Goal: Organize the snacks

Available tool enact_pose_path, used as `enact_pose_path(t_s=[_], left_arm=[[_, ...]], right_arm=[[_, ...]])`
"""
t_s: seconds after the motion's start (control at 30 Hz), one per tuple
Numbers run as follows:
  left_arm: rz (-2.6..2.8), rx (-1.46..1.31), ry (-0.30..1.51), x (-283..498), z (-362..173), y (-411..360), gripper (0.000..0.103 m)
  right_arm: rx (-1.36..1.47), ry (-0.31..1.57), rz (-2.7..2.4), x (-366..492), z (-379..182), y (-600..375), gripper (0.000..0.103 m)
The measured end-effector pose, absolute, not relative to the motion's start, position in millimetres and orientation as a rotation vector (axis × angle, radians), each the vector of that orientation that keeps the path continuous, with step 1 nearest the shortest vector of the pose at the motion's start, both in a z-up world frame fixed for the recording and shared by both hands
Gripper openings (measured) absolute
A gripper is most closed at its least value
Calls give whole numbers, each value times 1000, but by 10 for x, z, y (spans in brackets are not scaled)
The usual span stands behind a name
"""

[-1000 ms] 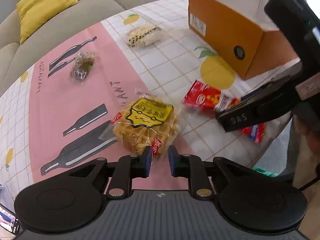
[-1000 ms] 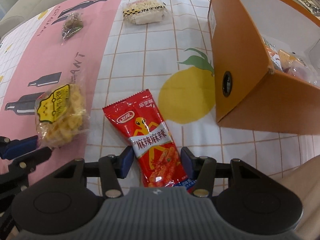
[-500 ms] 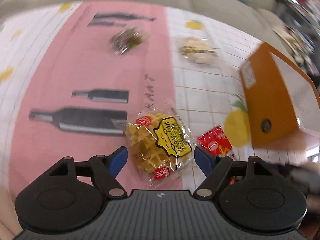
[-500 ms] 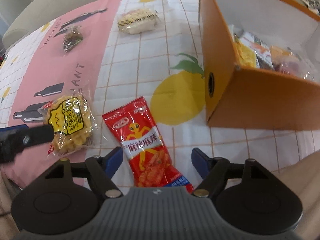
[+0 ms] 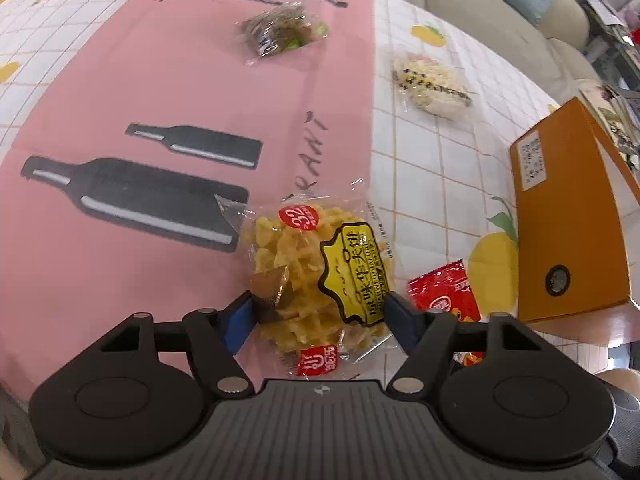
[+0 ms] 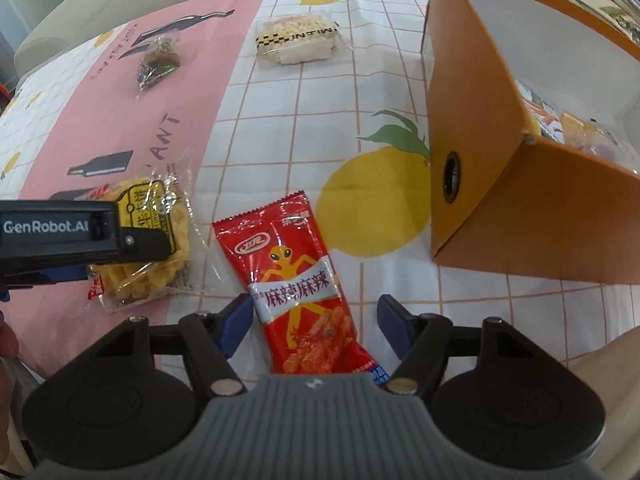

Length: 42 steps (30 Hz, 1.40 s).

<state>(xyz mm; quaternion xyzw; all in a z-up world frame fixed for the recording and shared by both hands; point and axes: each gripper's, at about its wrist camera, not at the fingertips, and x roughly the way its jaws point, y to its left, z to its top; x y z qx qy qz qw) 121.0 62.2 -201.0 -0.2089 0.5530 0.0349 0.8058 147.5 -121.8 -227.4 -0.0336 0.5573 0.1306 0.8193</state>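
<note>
The left gripper (image 5: pixel 320 312) hangs low over the waffle cookie packet (image 5: pixel 320 276), its blue pads (image 5: pixel 236 320) standing at either flank of the clear wrapper; its jaws have just been closing a little, yet whether the pads press the wrapper cannot be told, since the near end of the packet runs under the gripper's body and the wrapper's edges blur against the pads. In the right wrist view the black side of the left gripper (image 6: pixel 80 232) crosses the same packet and hides its left half. The right gripper (image 6: pixel 316 320) is spread around the red spicy snack packet (image 6: pixel 300 284), with clear gaps between the pads and the packet on both sides; its jaws have just been narrowing slightly. The lower end of the red packet is cut off under the gripper body. The orange box (image 6: pixel 472 148) stands open at the right, just beyond the lemon print, and only slivers of the packets inside show past its wall. Farther off on the tablecloth (image 5: pixel 160 80) lie a dark packet (image 5: pixel 284 30) on the pink stripe and a pale noodle packet (image 5: pixel 432 84) on the white grid, well apart, with bare cloth between them and the near packets. The table's edge lies just right of the box.
</note>
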Motion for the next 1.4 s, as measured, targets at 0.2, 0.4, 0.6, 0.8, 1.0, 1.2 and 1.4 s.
enact_pose_path(t_s=[0.2,0.4,0.6,0.8,1.0,1.2,1.4], left_arm=[[33,-425,1145,1176,-1925,605,48],[8,-433,1117,1097,-1792,640,33],[-28,-434,1055,1008,-1564,690,31],[-61,-448,977,955,-1226,670,30],[-139,-451,919,1013,-886,474,30],[-236,-436,877,1222,-543,178,30],[-351,-374,860,1586,-291,-333,30]], right_arm=[[-153,1153,318,1407,-2261,-1110,45],[-85,1125,330,1394,-2174,-1181,33],[-31,1070,353,1330,-1957,-1232,32],[33,1006,388,1216,-1569,-1353,31],[90,923,375,1228,-1135,-1650,31],[116,874,315,1388,-795,-2101,31],[157,850,234,1642,-582,-2625,31]])
